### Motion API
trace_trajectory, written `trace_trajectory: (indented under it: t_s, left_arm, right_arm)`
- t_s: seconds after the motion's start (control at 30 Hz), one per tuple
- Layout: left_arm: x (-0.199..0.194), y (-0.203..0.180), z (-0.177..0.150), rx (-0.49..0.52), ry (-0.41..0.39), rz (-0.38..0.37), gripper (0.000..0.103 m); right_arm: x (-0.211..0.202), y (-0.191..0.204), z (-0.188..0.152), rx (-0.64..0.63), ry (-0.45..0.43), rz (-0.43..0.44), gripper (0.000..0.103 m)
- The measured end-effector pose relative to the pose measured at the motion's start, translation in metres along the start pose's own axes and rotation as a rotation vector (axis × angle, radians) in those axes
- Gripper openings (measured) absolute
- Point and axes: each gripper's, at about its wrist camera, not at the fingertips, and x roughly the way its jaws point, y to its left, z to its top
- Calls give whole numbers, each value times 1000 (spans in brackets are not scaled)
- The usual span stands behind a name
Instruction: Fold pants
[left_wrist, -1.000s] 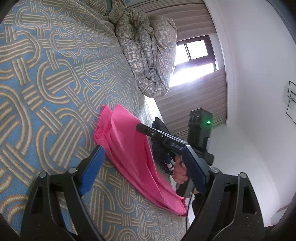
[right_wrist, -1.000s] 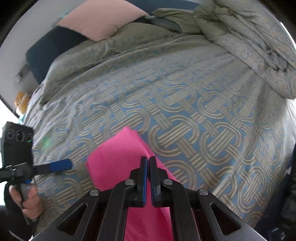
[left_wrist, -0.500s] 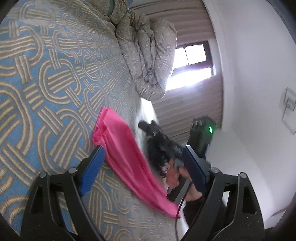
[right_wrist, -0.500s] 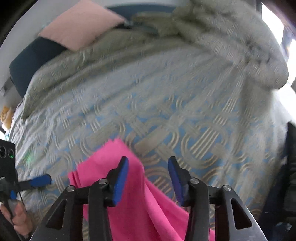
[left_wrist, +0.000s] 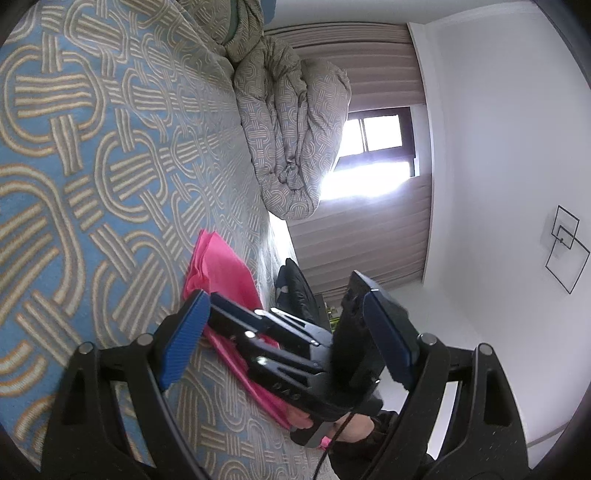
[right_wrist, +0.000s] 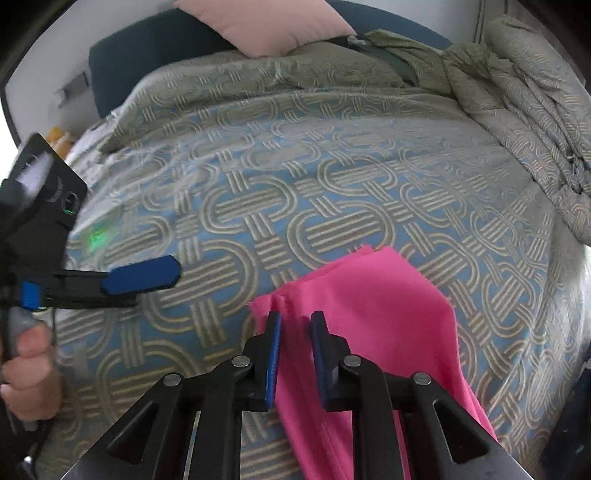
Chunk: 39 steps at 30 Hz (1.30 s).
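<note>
The pink pants (right_wrist: 373, 317) lie folded lengthwise on the patterned bedspread (right_wrist: 295, 206), near the bed's front edge. My right gripper (right_wrist: 295, 325) is over the pants' left edge with its jaws a little apart, holding nothing. In the left wrist view the pants (left_wrist: 221, 269) lie ahead, partly hidden by the right gripper (left_wrist: 221, 314). My left gripper (left_wrist: 284, 325) is open and empty, just left of the pants; it also shows in the right wrist view (right_wrist: 144, 277).
A bunched duvet (right_wrist: 535, 110) lies along the bed's right side. A pink pillow (right_wrist: 266, 26) and a dark headboard (right_wrist: 147, 51) are at the far end. A window (left_wrist: 373, 155) and a white wall (left_wrist: 498, 184) lie beyond the bed.
My right gripper opened, let go of the pants, moved left to the pants' left edge and narrowed its jaws. The pants now lie flat. My left gripper stayed open and came closer.
</note>
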Motion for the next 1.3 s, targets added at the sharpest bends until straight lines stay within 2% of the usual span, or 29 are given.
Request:
trace_trajectory:
  t_s: [0.23, 0.27, 0.3, 0.37, 0.47, 0.67, 0.73, 0.8, 0.9, 0.97, 1.03, 1.13, 1.23, 1.3]
  left_arm:
    - [-2, 1, 1, 5, 4, 6, 86]
    - [-1, 1, 1, 5, 4, 7, 86]
    - [0, 1, 1, 6, 3, 7, 85]
    - [1, 0, 2, 5, 3, 7, 86]
    - [2, 0, 2, 6, 4, 10, 86]
    - [6, -3, 1, 12, 6, 16, 85]
    - [7, -3, 1, 13, 6, 18, 86]
    - [8, -3, 1, 15, 7, 22, 85]
    - [13, -10, 0, 43, 20, 52, 86]
    - [20, -18, -3, 80, 44, 83, 85]
    - [33, -33, -11, 162, 97, 143, 86]
    - [54, -68, -33, 321, 155, 253, 86]
    - [82, -104, -64, 421, 198, 260, 85]
    - [106, -122, -84, 495, 224, 292, 85]
  right_arm:
    - [2, 0, -4, 11, -11, -8, 17]
    - [2, 1, -4, 17, -9, -16, 15]
    - [1, 2, -2, 31, -6, -19, 7]
    - [-4, 6, 0, 55, -24, -22, 4]
    - [-11, 7, 1, 102, -48, 26, 3]
    - [-10, 3, 1, 152, -49, 70, 3]
    - [-3, 0, -3, 164, -38, 59, 5]
    - [-2, 1, -7, 170, -34, 64, 24]
    - [-27, -4, -17, 245, -77, 72, 42]
    - [-57, -14, -32, 314, -125, 66, 47]
    - [-95, -30, -56, 381, -165, 76, 48]
    - [-157, -65, -110, 478, -216, 17, 49]
    - [-209, -111, -179, 605, -242, -84, 49]
    - [-228, -142, -232, 734, -230, -124, 49]
